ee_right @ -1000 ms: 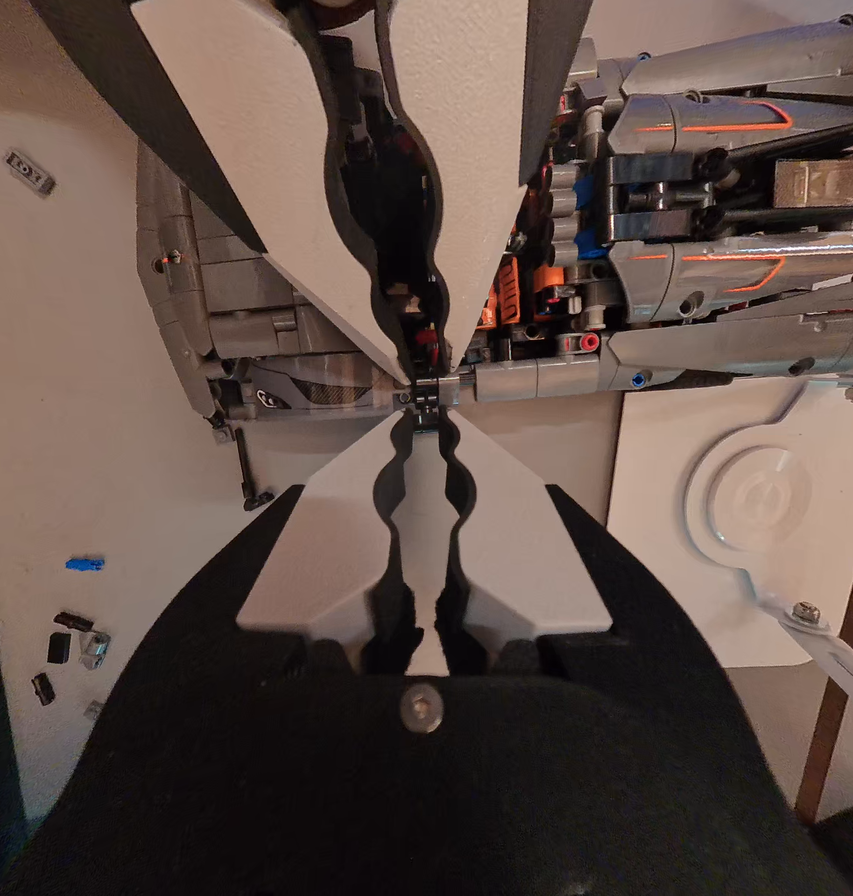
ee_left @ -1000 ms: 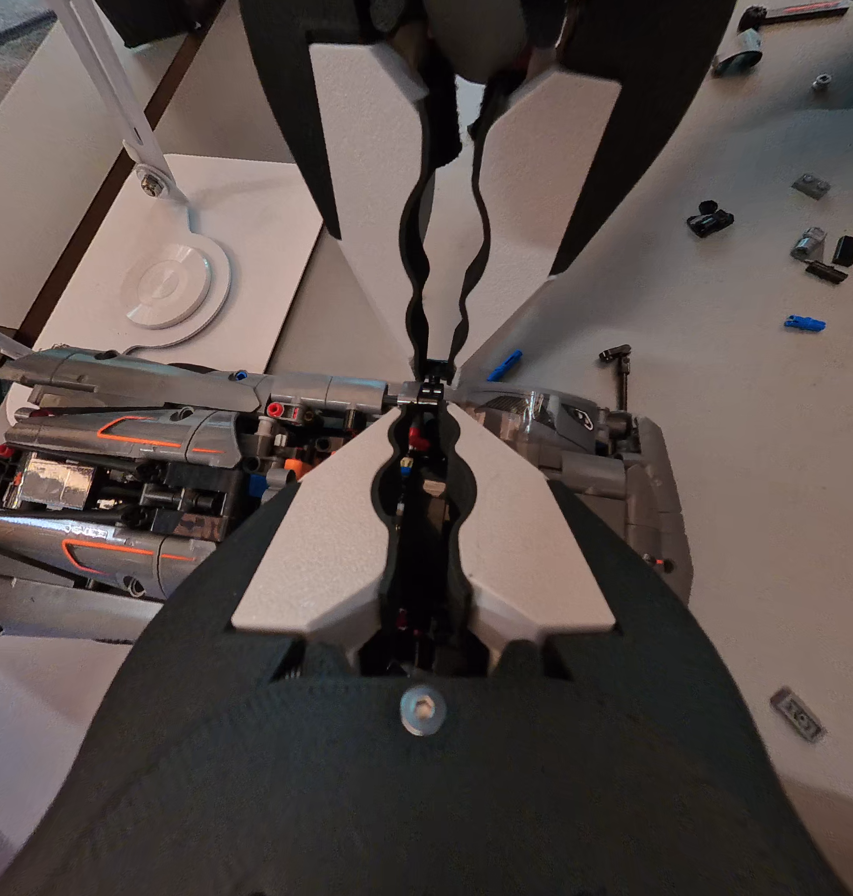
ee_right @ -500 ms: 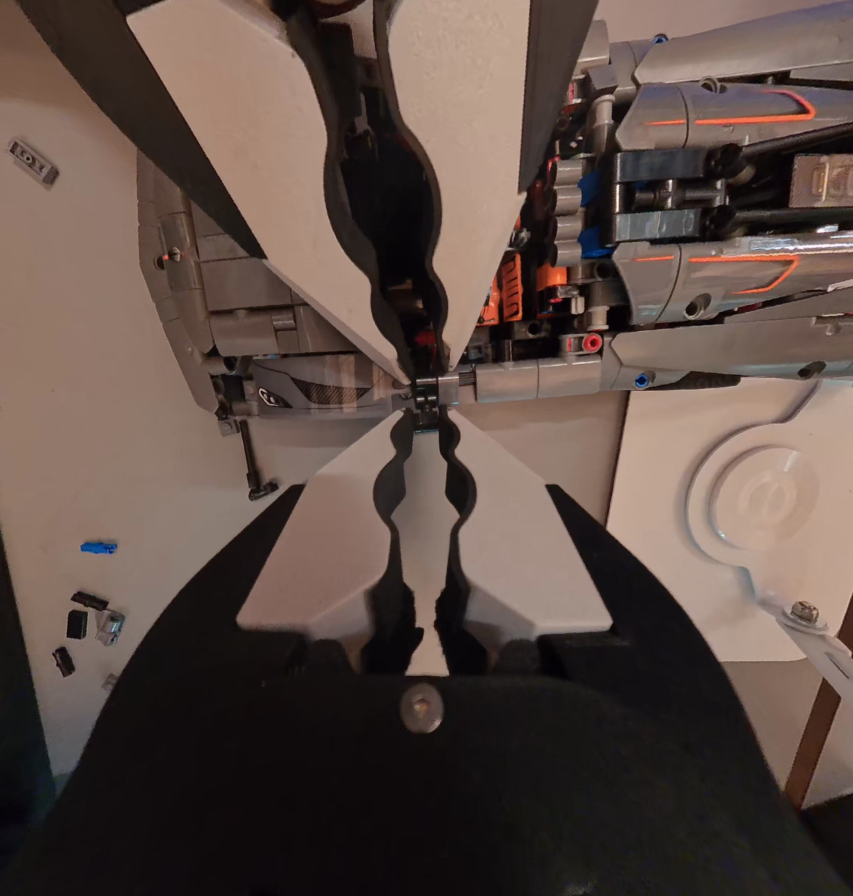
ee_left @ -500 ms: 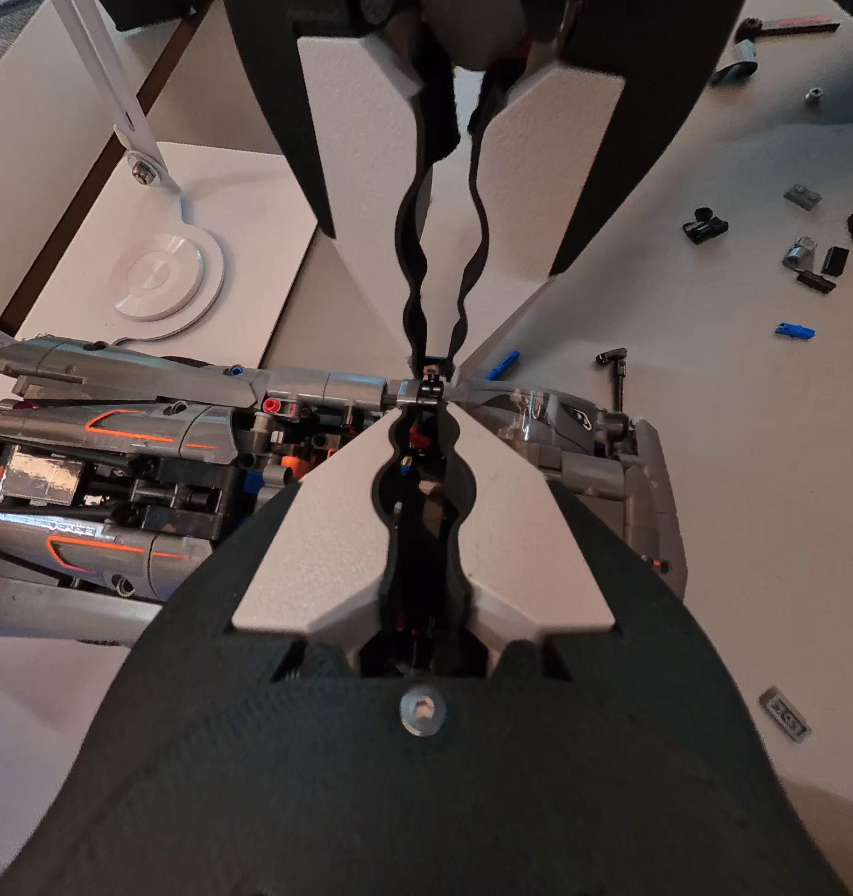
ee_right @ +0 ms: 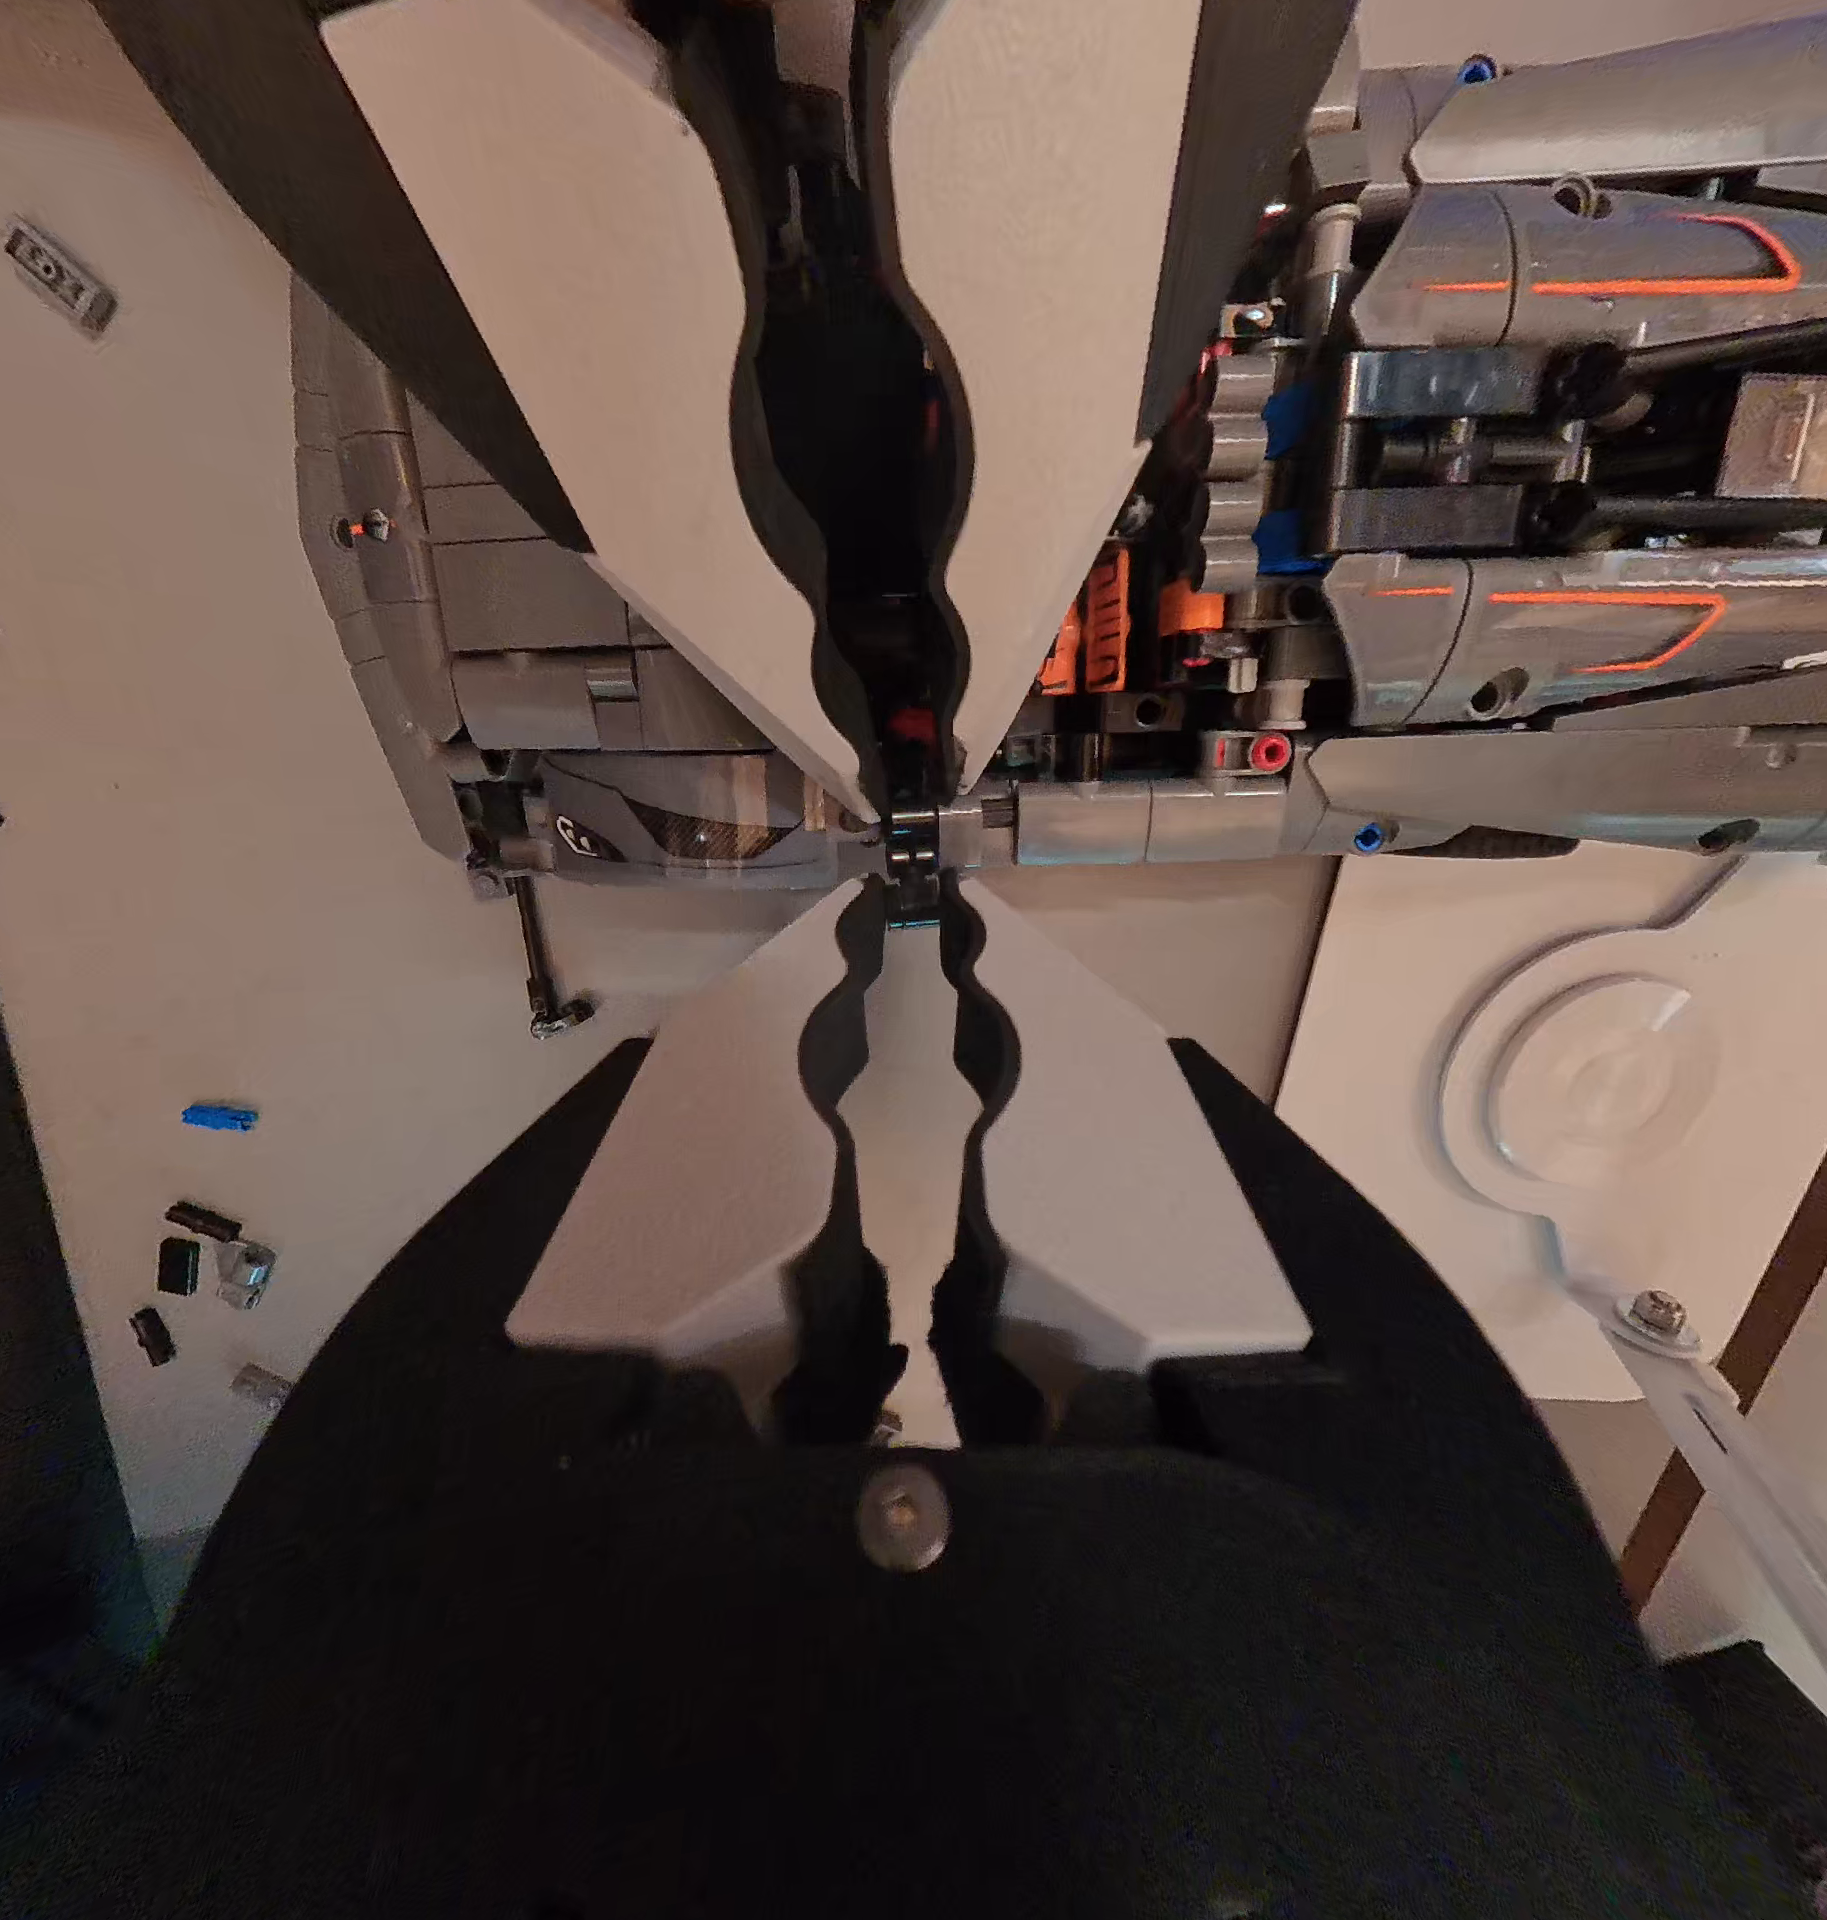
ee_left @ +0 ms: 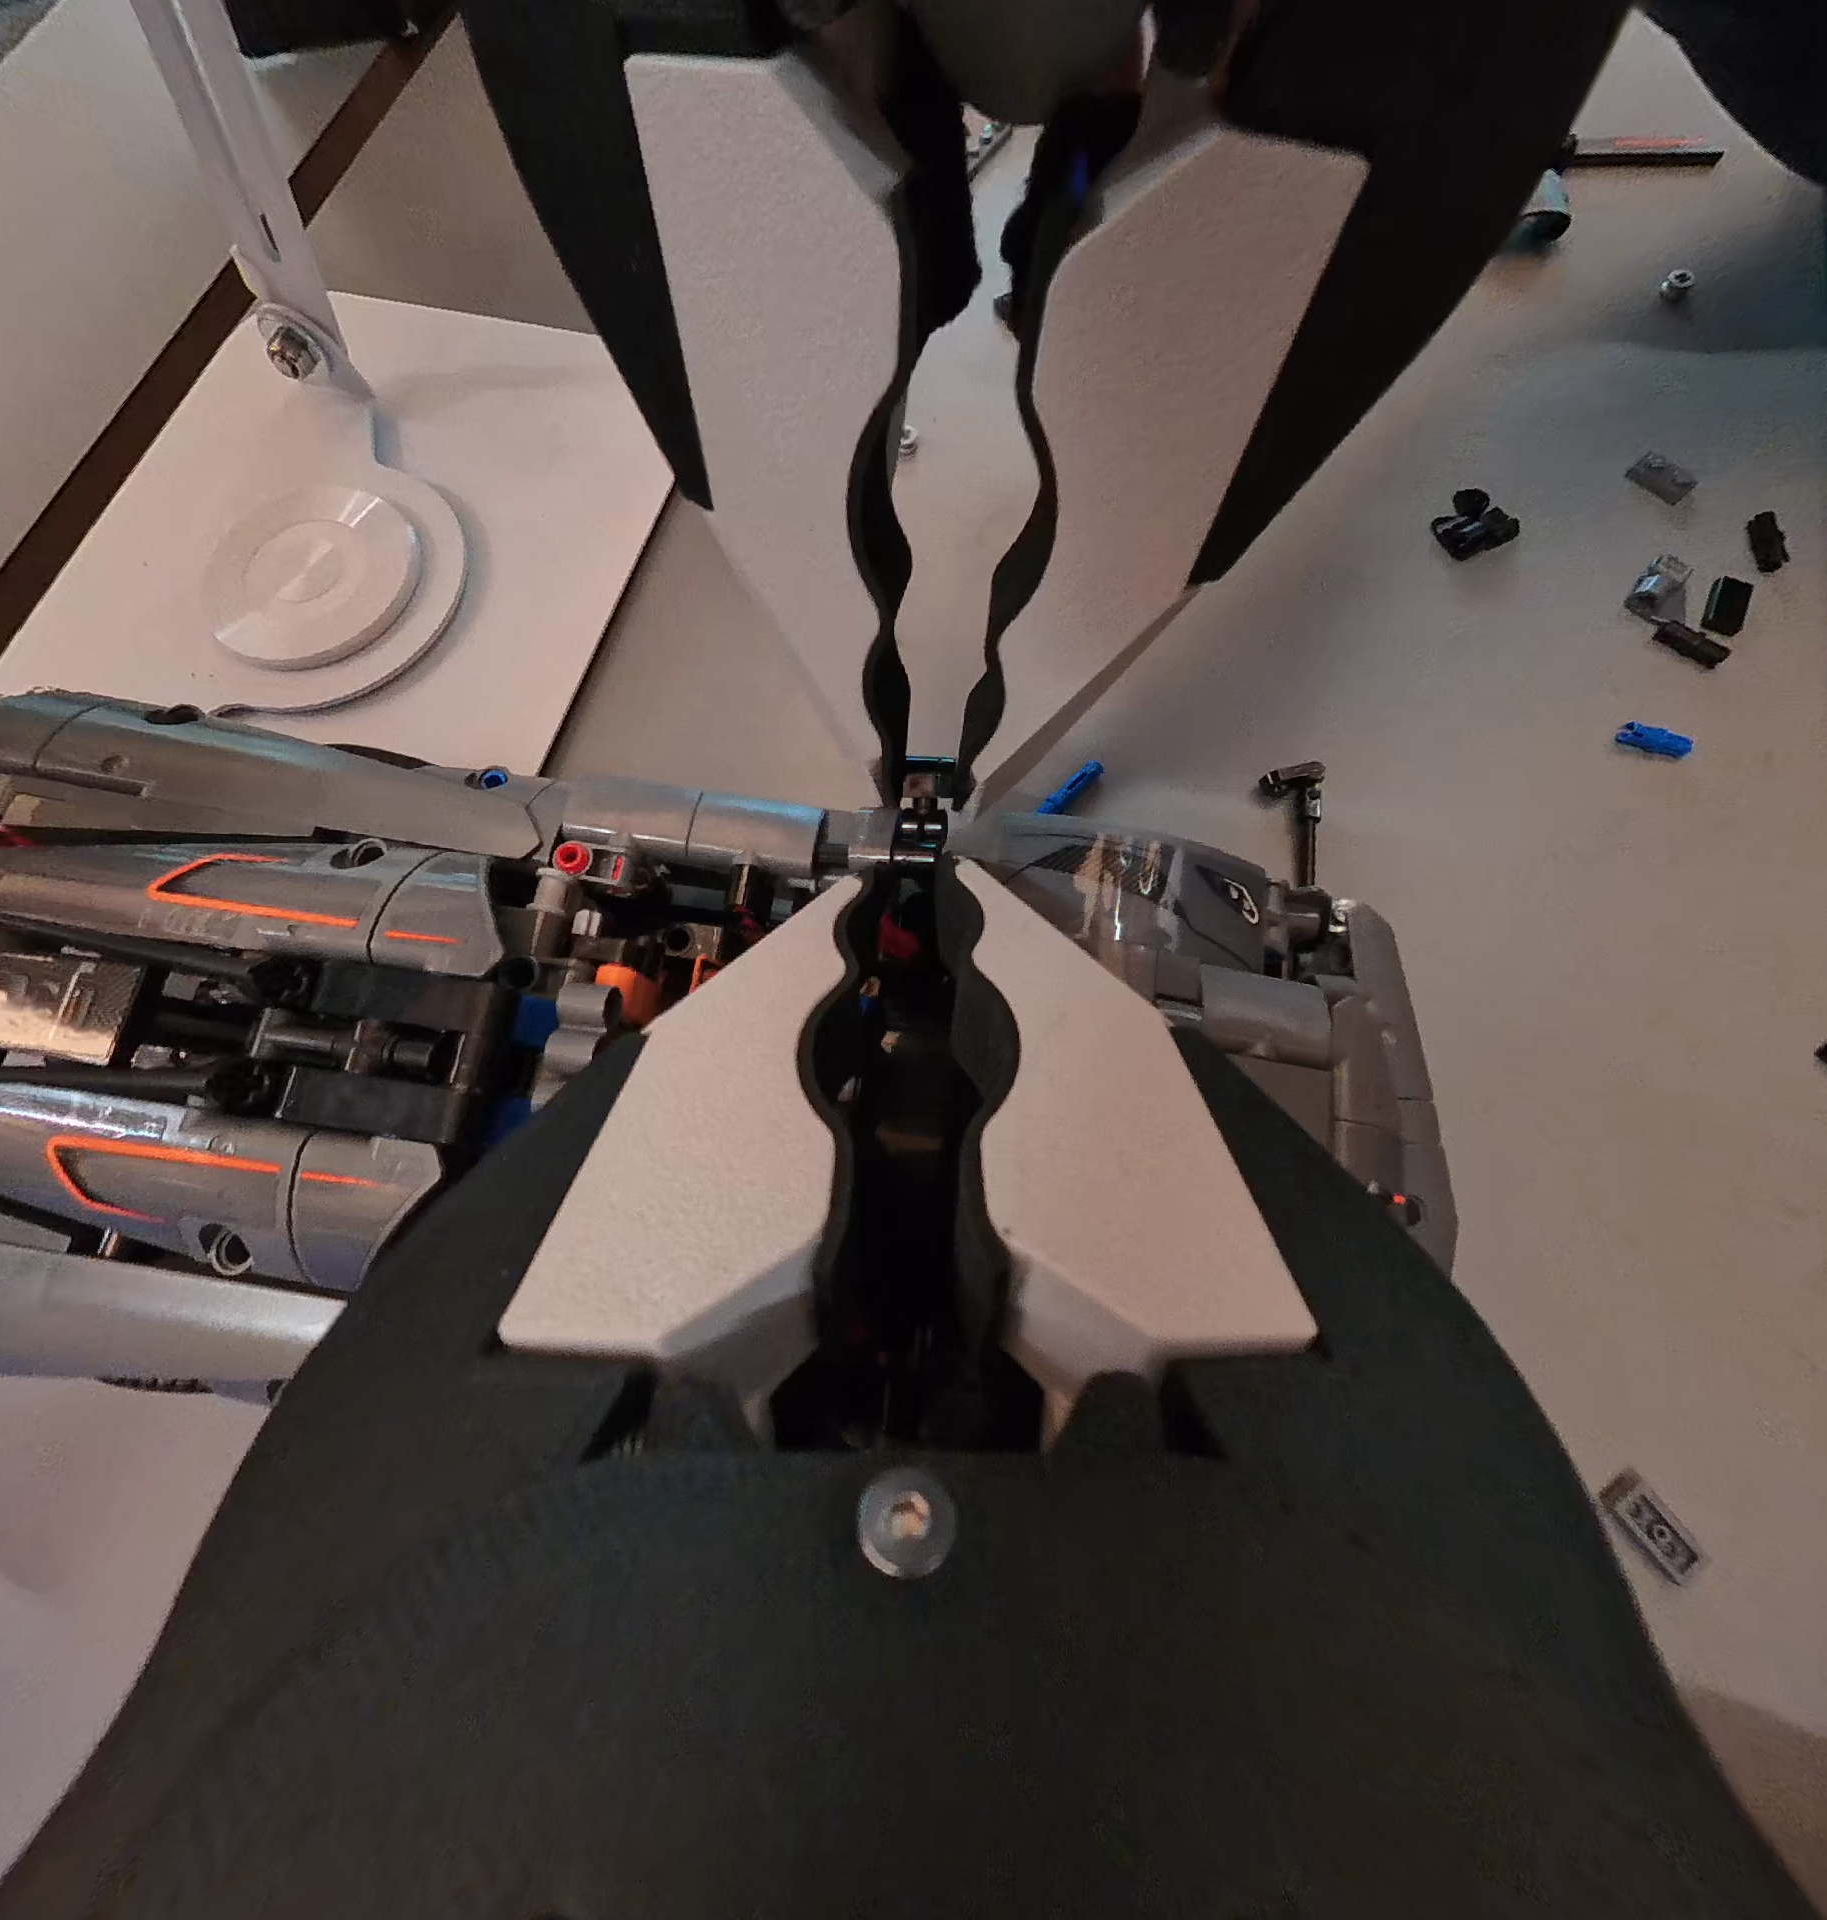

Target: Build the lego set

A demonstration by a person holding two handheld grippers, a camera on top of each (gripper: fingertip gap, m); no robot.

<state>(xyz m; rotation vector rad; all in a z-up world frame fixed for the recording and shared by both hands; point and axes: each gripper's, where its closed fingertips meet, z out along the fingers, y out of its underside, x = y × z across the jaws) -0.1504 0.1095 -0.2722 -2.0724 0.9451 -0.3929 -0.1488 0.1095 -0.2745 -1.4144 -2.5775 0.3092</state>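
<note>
A grey lego car model (ee_left: 296,914) with orange stripes lies on the white table; it also shows in the right wrist view (ee_right: 1574,644). A small black connector (ee_left: 919,826) sits on its far side rail. My left gripper (ee_left: 914,868) reaches over the model and is shut on the rail at this connector. My right gripper (ee_left: 930,764) comes from the opposite side, tip to tip with it. In the right wrist view, my right gripper (ee_right: 909,904) is shut on the connector's (ee_right: 911,852) outer end, and the left gripper (ee_right: 909,800) faces it.
A white lamp base (ee_left: 311,582) with a round disc stands just beyond the model, also in the right wrist view (ee_right: 1584,1091). Loose small parts (ee_left: 1678,603), a blue pin (ee_left: 1652,740), a black rod (ee_left: 1304,810) and a grey tile (ee_left: 1647,1538) lie to the right.
Both grippers stay shut tip to tip at the same spot on the rail. The views have shifted a little, so the lamp base and the loose parts sit slightly elsewhere in frame.
</note>
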